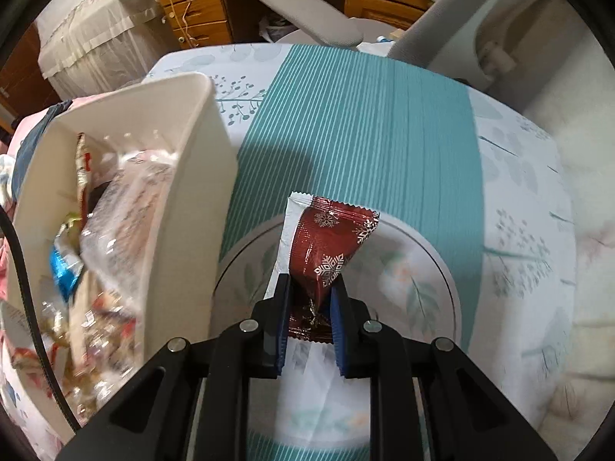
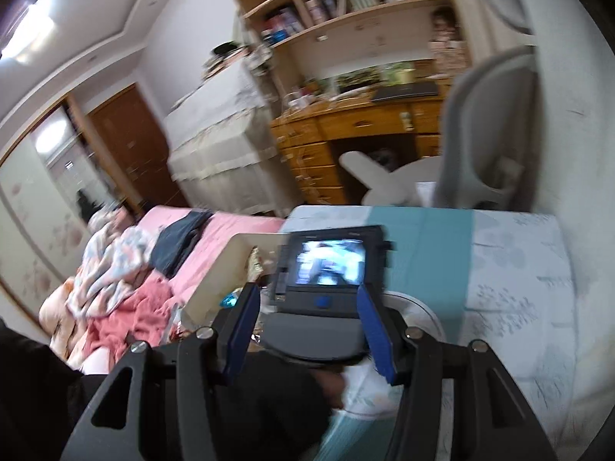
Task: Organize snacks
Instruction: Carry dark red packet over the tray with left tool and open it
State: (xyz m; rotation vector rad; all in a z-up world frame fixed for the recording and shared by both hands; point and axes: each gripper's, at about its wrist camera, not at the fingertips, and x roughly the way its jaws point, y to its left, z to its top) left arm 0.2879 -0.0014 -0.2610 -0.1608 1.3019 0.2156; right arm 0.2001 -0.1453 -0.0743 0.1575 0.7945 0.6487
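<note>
Bedroom w/ a desk [image 1: 200, 4] behind; table [image 1: 515, 176] has a teal striped cloth [image 1: 365, 126]. Left gripper [image 1: 310, 288] is pinched tight on a red snack pack [image 1: 326, 246] w/ snowflakes, held over a flowery plate [image 1: 419, 288]. White bin [image 1: 184, 176] of snacks sits just beside the plate. Right gripper [image 2: 307, 299] hangs apart, jaws wide, nothing inside.

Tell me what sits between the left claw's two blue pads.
A red snowflake-print snack packet, pinched at its lower end, with a white wrapper beside it; the left wrist view shows this above the floral plate.
</note>
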